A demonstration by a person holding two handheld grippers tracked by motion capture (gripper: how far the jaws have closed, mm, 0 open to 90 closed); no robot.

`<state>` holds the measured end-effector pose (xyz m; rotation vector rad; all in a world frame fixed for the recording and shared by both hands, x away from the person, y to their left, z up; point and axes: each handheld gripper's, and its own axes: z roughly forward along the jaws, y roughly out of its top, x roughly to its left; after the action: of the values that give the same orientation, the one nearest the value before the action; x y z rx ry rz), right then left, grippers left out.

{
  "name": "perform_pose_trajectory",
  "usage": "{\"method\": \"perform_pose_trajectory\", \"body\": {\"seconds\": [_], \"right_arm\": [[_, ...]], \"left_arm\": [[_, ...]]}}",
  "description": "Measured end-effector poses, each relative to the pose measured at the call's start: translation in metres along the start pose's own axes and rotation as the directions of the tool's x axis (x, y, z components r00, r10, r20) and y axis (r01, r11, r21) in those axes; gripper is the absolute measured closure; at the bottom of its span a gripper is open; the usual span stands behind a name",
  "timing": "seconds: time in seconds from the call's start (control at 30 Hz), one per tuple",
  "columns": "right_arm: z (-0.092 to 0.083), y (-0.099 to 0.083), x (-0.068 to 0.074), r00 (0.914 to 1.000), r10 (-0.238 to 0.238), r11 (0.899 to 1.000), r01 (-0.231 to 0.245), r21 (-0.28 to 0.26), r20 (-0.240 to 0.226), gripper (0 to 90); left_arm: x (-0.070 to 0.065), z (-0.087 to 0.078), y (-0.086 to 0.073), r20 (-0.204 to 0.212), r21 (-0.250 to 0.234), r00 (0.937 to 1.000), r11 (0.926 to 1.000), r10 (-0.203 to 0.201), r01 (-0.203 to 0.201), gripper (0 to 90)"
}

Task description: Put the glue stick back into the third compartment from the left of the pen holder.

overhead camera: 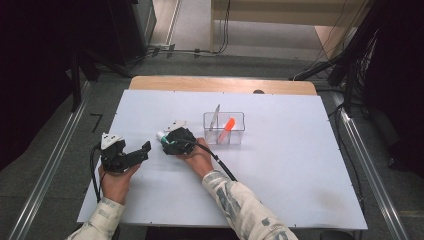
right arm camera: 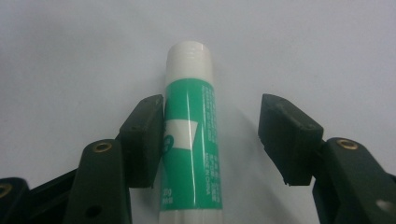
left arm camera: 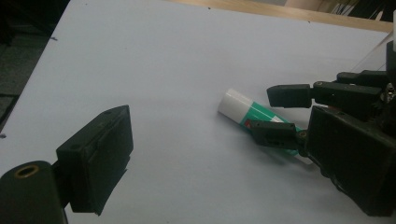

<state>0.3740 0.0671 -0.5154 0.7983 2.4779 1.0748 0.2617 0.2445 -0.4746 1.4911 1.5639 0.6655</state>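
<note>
A green and white glue stick (overhead camera: pixel 161 135) lies flat on the white table (overhead camera: pixel 280 170), left of the middle. In the right gripper view the glue stick (right arm camera: pixel 189 130) lies lengthwise between the fingers of my right gripper (right arm camera: pixel 210 121). The left pad touches its side and the right pad stands clear of it, so that gripper is open. The left gripper view shows the same gripper (left arm camera: pixel 275 114) low on the table, straddling the stick (left arm camera: pixel 243 109). My left gripper (overhead camera: pixel 146 148) rests on the table to the left, open and holding nothing, one finger (left arm camera: pixel 98 154) pointing toward the stick.
A clear plastic box (overhead camera: pixel 224 128) stands behind and right of the glue stick, with an orange marker (overhead camera: pixel 227 123) and a grey pen (overhead camera: pixel 214 117) in it. A wooden strip (overhead camera: pixel 220 84) runs along the table's far edge. Cables trail from both grippers.
</note>
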Motion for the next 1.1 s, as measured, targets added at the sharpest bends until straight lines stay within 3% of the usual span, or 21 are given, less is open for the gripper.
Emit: {"method": "perform_pose_trajectory", "body": {"seconds": [0.6, 1.1], "right_arm": [[0.0105, 0.0100, 0.0057, 0.9985, -0.033, 0.999, 0.034, 0.017, -0.043, 61.4], [0.0098, 0.0103, 0.0048, 0.9985, -0.024, 1.000, 0.025, 0.020, -0.049, 63.0]], "left_arm": [[0.0001, -0.0002, 0.0004, 0.007, 0.001, 1.0000, 1.0000, 0.004, -0.004, 8.7], [0.0002, 0.0007, 0.0001, 0.011, 0.005, 0.9999, 1.0000, 0.004, -0.004, 8.7]]}}
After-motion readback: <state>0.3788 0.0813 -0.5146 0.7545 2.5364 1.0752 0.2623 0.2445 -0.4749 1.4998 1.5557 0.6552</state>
